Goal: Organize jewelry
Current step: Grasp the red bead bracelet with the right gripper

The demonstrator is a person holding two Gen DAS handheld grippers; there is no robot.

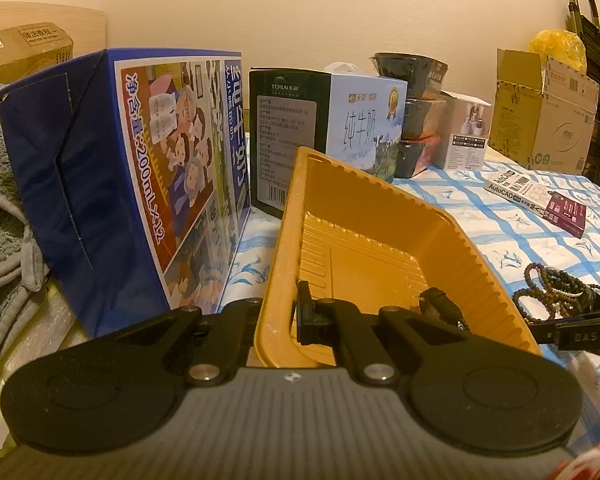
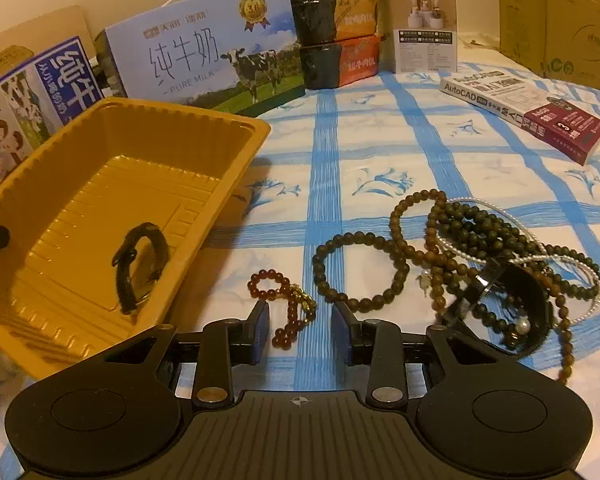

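A yellow plastic tray [image 2: 240,128] lies on the blue-checked cloth with a dark strap bracelet [image 2: 140,264] inside. My left gripper [image 1: 278,316] is shut on the tray's [image 1: 480,264] near rim, one finger inside and one outside. My right gripper [image 2: 300,330] is open, its fingers on either side of a small red bead bracelet [image 2: 278,300] on the cloth. A brown bead bracelet [image 2: 356,272] and a tangle of dark beads, pearls and a black band [image 2: 496,268] lie to the right; the pile also shows in the left wrist view [image 1: 556,292].
Milk cartons [image 2: 204,52] [image 1: 132,176] and stacked food boxes [image 2: 340,32] stand behind the tray. An AutoCAD book [image 2: 524,116] lies at the right, a cardboard box [image 2: 560,20] beyond it. Grey towels [image 1: 0,184] lie at far left.
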